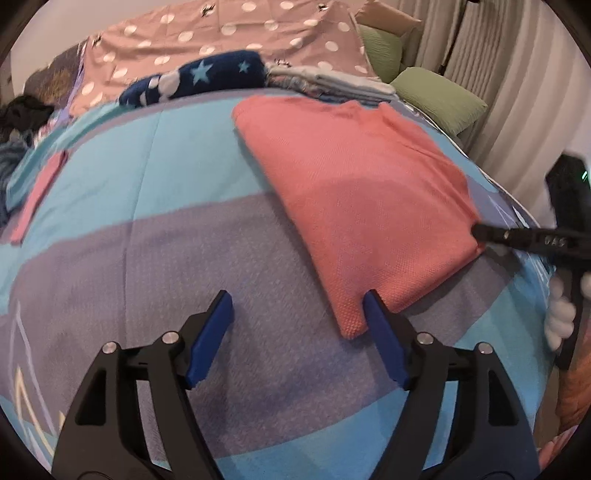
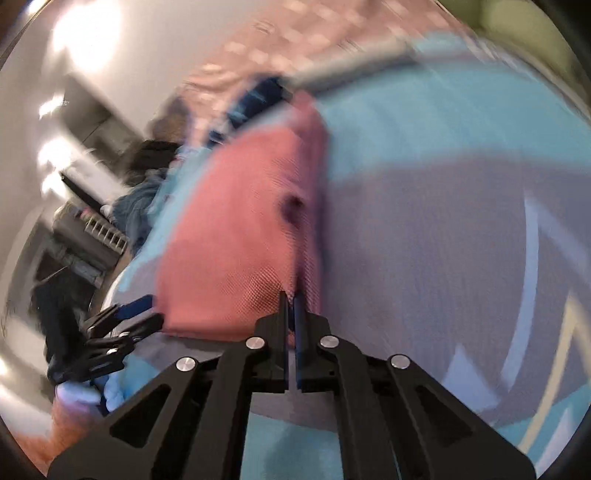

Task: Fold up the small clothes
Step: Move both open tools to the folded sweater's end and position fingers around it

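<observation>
A folded pink knit garment (image 1: 354, 184) lies flat on the blue and purple striped bedspread (image 1: 147, 258). My left gripper (image 1: 298, 297) stands open just above the bedspread. The garment's near corner lies between its jaws, beside the right blue pad (image 1: 384, 332), and nothing presses on it. At the garment's right corner my right gripper (image 1: 480, 233) is shut on the fabric edge. The blurred right wrist view shows the same pink garment (image 2: 240, 229) running up to the closed right gripper (image 2: 291, 295), with the left gripper (image 2: 140, 314) at the garment's left corner.
Behind the garment are a stack of folded clothes (image 1: 332, 83), a dark blue star-patterned blanket (image 1: 207, 74), a pink dotted sheet (image 1: 221, 29) and green pillows (image 1: 439, 96). A second pink cloth (image 1: 40, 192) lies at the left. A gloved hand (image 1: 561, 314) holds the right gripper near the curtain (image 1: 517, 92).
</observation>
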A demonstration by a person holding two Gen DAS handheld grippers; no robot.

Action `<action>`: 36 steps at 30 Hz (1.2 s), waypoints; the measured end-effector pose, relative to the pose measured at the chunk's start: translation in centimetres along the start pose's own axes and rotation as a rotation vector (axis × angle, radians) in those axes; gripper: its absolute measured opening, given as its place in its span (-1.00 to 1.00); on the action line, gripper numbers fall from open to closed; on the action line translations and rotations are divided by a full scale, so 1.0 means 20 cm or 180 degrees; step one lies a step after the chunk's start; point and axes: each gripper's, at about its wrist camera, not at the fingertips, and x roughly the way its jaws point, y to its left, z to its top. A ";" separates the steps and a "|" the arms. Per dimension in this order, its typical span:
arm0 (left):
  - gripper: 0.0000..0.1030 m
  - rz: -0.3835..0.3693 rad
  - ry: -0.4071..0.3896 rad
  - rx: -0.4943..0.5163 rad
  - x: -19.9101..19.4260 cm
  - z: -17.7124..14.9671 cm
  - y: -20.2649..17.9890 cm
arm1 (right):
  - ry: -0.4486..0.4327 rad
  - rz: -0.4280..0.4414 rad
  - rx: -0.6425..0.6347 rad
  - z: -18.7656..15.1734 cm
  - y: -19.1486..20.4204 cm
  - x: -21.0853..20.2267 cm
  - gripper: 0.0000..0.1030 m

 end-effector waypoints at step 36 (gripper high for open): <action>-0.47 -0.0575 -0.0191 -0.0038 0.11 0.06 -0.08 | -0.0114 -0.0512 -0.0892 -0.02 0.27 0.13 -0.86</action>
